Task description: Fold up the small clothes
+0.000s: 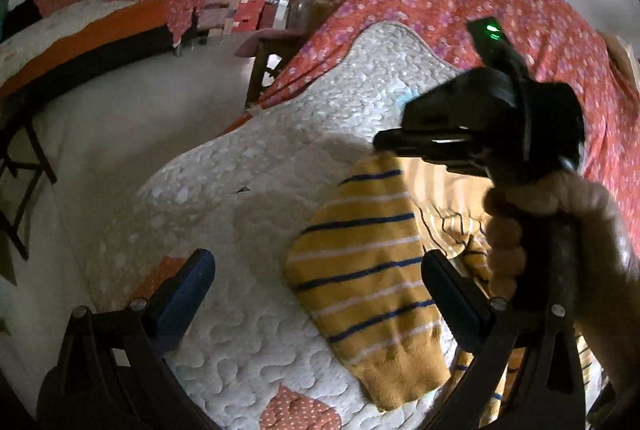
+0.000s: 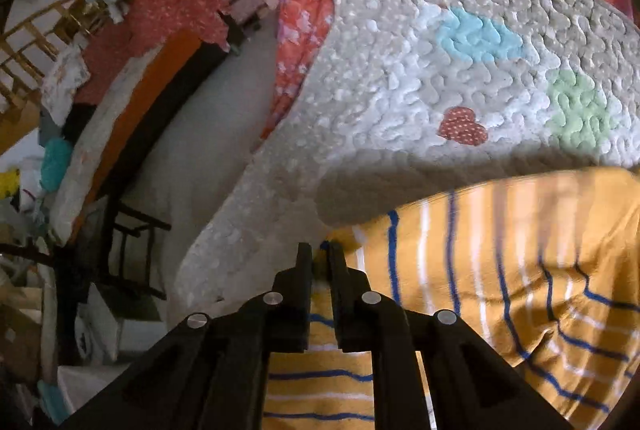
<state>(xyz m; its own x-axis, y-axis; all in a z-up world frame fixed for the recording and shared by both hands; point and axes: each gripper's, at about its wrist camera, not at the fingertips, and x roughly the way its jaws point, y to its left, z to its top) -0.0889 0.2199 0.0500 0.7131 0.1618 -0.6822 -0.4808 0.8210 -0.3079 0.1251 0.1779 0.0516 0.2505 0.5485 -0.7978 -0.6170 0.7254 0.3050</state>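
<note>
Quilted white mat (image 2: 420, 78) on floral bedspread (image 1: 460, 2), bearing yellow striped sweater (image 1: 372, 266): right gripper (image 2: 320, 254) clamped on its sleeve edge, lifted; left gripper (image 1: 316, 294) spread wide, empty, astride the hanging sleeve; risk: thin pinch slipping, sleeve dropping crooked.

We saw a soft ribbed knit in the striped sweater (image 1: 362, 266), puffy stitched cloth in the white quilt (image 2: 420, 78), and matt black plastic with shiny metal rivets on the right gripper (image 2: 320, 254).
</note>
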